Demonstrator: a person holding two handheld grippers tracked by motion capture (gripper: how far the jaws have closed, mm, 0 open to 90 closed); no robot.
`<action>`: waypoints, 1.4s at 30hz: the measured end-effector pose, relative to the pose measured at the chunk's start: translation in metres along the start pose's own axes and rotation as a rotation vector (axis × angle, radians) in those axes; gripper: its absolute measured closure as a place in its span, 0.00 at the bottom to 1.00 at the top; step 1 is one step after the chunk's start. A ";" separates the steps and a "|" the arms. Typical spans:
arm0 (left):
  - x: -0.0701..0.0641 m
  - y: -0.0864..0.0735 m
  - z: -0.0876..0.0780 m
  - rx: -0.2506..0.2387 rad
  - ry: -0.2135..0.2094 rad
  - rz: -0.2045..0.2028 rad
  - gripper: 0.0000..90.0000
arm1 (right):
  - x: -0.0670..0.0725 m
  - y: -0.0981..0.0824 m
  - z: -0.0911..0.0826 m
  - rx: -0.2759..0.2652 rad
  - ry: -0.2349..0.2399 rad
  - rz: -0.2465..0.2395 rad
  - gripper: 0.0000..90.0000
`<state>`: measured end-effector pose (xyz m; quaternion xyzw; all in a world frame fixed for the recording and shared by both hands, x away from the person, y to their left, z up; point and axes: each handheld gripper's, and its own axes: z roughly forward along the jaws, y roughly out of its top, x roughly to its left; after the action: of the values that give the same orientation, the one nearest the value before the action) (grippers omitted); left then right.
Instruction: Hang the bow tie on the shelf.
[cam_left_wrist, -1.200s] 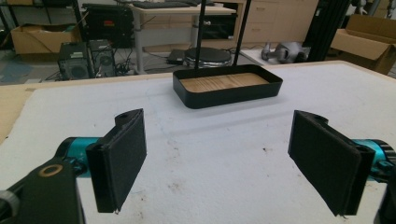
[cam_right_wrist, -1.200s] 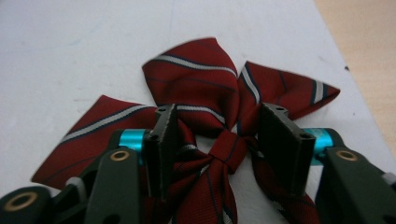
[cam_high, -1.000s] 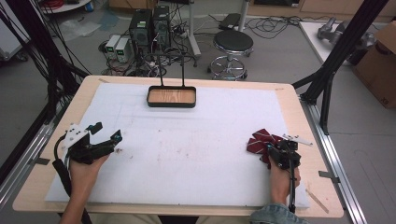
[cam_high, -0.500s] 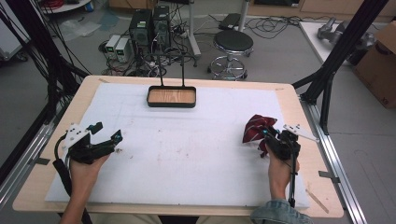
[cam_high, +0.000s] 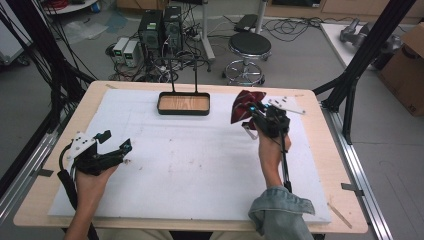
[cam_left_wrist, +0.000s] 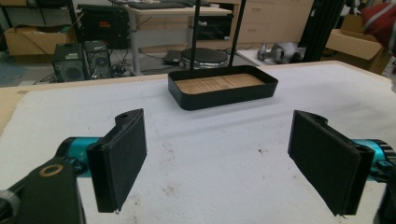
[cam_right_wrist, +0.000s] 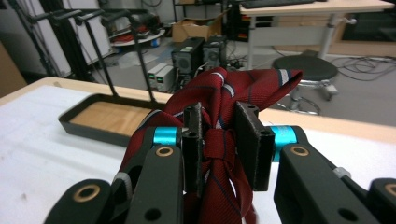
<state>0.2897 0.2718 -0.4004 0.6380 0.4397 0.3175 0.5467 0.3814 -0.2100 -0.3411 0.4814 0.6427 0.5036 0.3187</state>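
A dark red striped necktie is bunched up and held off the table to the right of the black tray. My right gripper is shut on it; in the right gripper view the tie bulges up between the jaws of the right gripper. The black tray has a wooden floor and lies ahead to the left in that view. My left gripper rests low at the table's left side, open, with nothing between its pads. The tray lies ahead of it.
A white mat covers the wooden table. Two thin black posts rise from the tray's far edge. A small white strip lies near the back right. A stool and computers stand beyond the table.
My right gripper has carried the red tie away from the right front, up and toward the back of the table near the tray. The left gripper has stayed put.
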 end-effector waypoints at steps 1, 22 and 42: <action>0.000 0.000 0.000 -0.004 -0.004 -0.004 0.22 | 0.004 0.004 0.007 -0.004 0.006 -0.002 0.81; 0.000 0.004 0.000 -0.023 -0.027 -0.010 0.22 | 0.067 0.070 0.117 -0.075 0.144 0.060 0.81; -0.001 0.002 0.003 -0.010 -0.047 -0.003 0.22 | 0.070 0.099 0.175 -0.119 0.123 0.112 0.81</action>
<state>0.2927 0.2696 -0.3995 0.6416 0.4262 0.3039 0.5607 0.5445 -0.0816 -0.2917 0.4651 0.6021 0.5865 0.2779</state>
